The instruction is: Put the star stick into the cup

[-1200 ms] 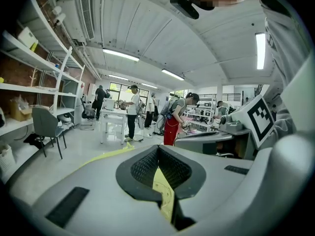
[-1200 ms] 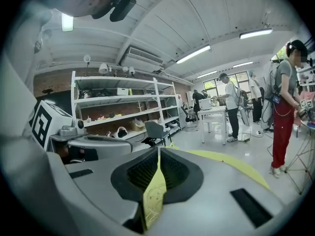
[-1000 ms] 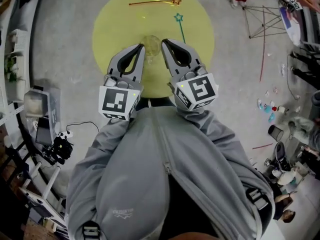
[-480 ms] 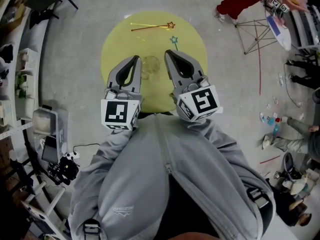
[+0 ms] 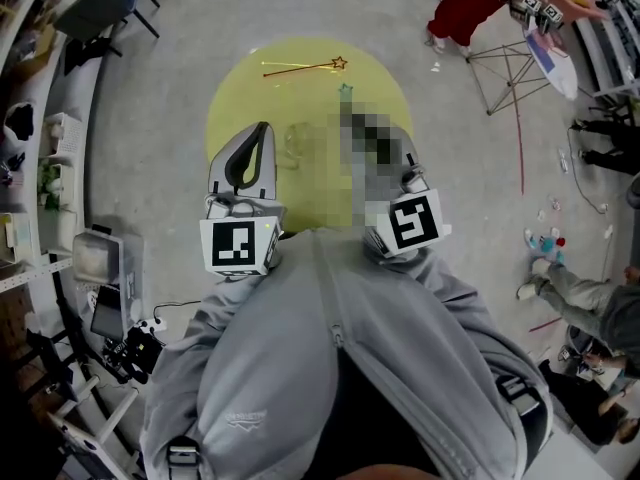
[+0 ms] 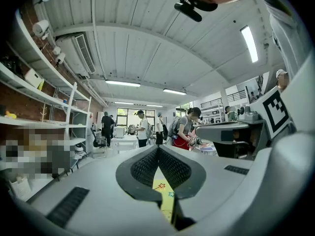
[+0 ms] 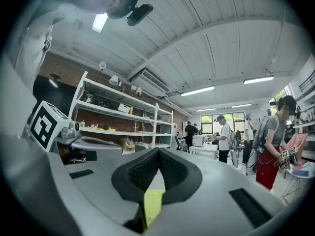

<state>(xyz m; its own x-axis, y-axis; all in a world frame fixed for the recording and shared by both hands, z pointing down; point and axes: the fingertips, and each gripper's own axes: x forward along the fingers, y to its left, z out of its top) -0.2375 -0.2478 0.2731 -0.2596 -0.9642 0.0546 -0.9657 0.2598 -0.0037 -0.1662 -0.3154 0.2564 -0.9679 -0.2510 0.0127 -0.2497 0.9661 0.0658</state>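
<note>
On the round yellow table (image 5: 240,88) a clear cup (image 5: 298,143) stands near the middle. An orange star stick (image 5: 300,66) lies across the far side. A teal star stick (image 5: 346,90) lies just right of it. My left gripper (image 5: 262,128) hangs left of the cup, shut and holding nothing. My right gripper (image 5: 350,120) is right of the cup, partly under a mosaic patch. In the left gripper view the gripper (image 6: 158,149) shows closed pads, with the orange star (image 6: 160,186) and the teal star (image 6: 170,194) below them. The right gripper (image 7: 158,150) is shut too, over the yellow table (image 7: 152,200).
A wire stand (image 5: 510,58) and a person in red (image 5: 470,8) are at the far right. Shelves and a cart (image 5: 95,258) line the left side. Small clutter lies on the floor (image 5: 545,238) at the right. Several people stand by desks (image 7: 224,139) across the room.
The head view has shifted, so the table and cup now sit lower in the picture. Both grippers stay shut on either side of the cup. The star sticks have not moved.
</note>
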